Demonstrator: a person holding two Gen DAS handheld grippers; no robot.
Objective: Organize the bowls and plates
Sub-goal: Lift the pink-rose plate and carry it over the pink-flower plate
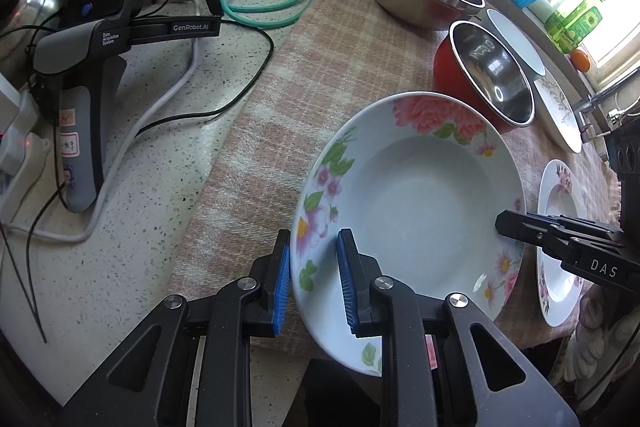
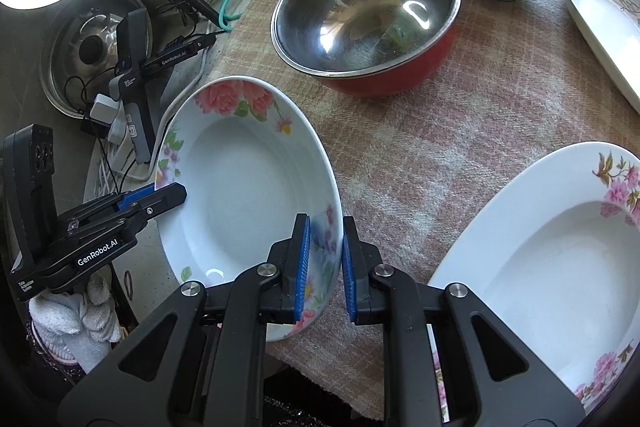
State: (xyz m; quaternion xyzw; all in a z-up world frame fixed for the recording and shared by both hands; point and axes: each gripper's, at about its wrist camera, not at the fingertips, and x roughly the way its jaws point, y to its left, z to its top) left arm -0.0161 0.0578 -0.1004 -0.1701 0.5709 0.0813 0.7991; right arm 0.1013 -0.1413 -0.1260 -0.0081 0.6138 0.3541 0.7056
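Checked cloth surface: both my tongs, left and right, pinching flowered plate rim; best keep level, lift together.

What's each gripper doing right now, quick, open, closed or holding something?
Left gripper: closed on the rim of the flowered plate.
Right gripper: closed on the opposite rim of the same plate.
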